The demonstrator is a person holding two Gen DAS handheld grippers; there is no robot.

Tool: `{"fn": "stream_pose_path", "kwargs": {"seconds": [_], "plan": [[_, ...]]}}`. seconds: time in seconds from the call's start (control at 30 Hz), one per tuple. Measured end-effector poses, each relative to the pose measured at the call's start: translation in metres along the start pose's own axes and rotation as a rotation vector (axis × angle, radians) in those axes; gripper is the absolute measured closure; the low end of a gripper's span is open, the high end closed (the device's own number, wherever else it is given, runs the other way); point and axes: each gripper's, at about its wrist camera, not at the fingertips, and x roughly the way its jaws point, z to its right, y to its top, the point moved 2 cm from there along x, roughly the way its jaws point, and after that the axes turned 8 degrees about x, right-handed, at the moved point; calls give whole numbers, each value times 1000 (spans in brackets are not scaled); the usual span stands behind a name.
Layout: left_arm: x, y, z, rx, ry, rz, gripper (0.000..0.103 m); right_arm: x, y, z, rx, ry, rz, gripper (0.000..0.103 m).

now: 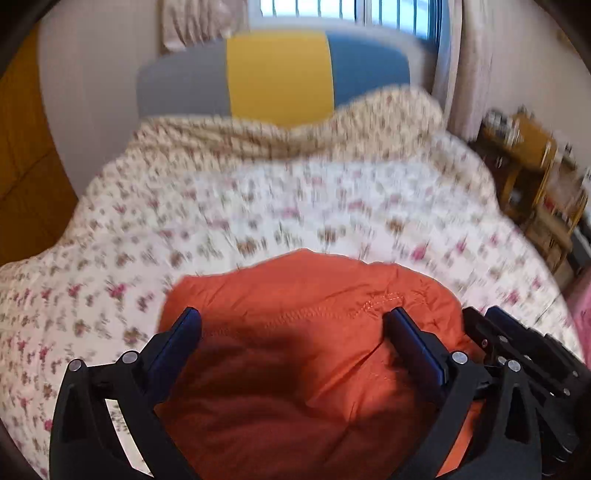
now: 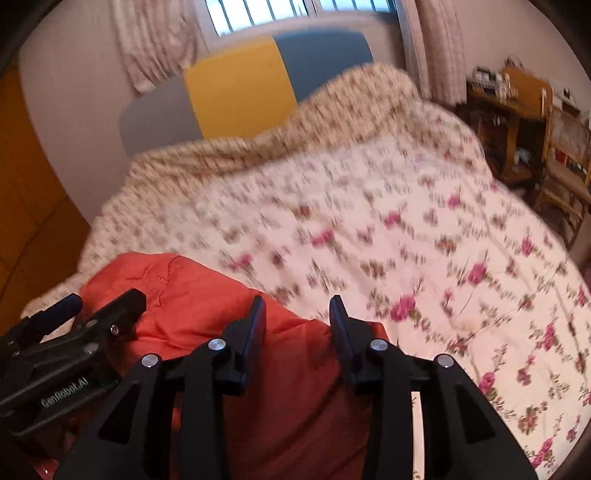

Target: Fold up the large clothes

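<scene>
With the left tongs (image 1: 293, 325) wide open and the right tongs (image 2: 297, 314) half open, both holding nothing, we fear the puffy orange jacket (image 1: 303, 295), at 6 o'clock on the bed (image 1: 258, 206), may spring open.

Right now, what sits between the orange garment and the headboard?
Only floral quilt, bunched up near the headboard; nothing else lies beyond the orange garment. Both wrist views show it.

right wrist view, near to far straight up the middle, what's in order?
right gripper → orange garment → floral quilt → yellow headboard panel → barred window
</scene>
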Motion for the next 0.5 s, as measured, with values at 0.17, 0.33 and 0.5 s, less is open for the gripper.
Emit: {"fn": "stream_pose_path", "kwargs": {"seconds": [0.17,0.33,0.5], "plan": [[17,-9,6,12,-10,15,3,24,-9,14,47,-11,-34,68],[30,-17,7,3,-41,28,3,38,-14,20,57,-40,-46,70],[35,-19,4,-9,-55,40,3,44,-17,20,51,-71,-34,70]]}}
